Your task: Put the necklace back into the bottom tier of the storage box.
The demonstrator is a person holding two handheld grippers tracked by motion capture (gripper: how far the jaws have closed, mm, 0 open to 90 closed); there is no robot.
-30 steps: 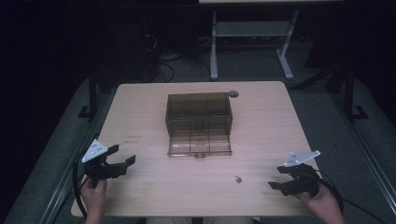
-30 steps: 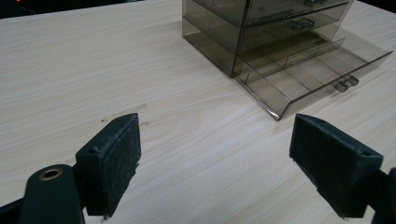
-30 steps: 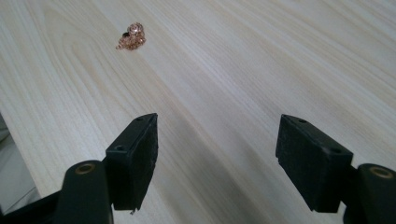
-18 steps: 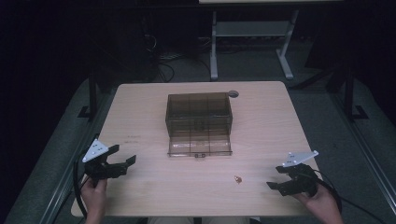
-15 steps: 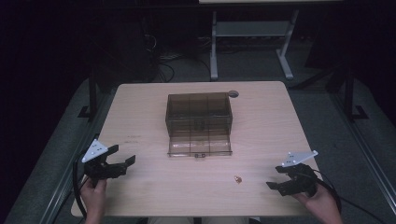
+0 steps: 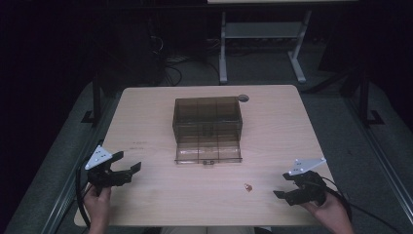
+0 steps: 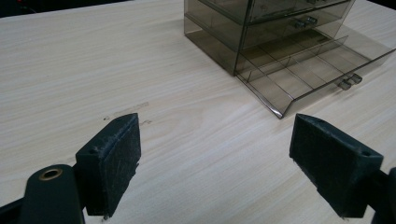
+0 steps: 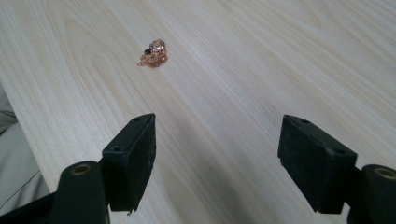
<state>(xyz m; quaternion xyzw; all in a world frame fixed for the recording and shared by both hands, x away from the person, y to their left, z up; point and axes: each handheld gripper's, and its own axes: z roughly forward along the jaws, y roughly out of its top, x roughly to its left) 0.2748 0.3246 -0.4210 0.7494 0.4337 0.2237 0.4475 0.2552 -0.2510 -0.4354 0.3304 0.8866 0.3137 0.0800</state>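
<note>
A smoky see-through drawer box [image 6: 207, 114] stands at the table's middle, its bottom drawer [image 6: 208, 153] pulled out toward me and empty inside. A small rose-gold chain trinket [image 6: 248, 186] lies on the wood in front of it, to the right. My left gripper [image 6: 128, 162] hovers open near the front left, pointing toward the box [image 7: 261, 28] and drawer [image 7: 308, 70]. My right gripper [image 6: 282, 185] is open at the front right, aimed at the trinket [image 8: 154, 53], which lies well ahead of its jaws. In their own views, the left gripper [image 7: 219, 154] and right gripper [image 8: 217, 154] hold nothing.
The light wooden table [image 6: 146, 117] has a round cable grommet [image 6: 243, 98] behind the box. A white desk frame [image 6: 263, 44] and cables stand on the dark floor beyond. Bare wood surrounds the box on both sides.
My right gripper has drifted slightly left, toward the trinket. The left gripper has barely moved, and both stay open.
</note>
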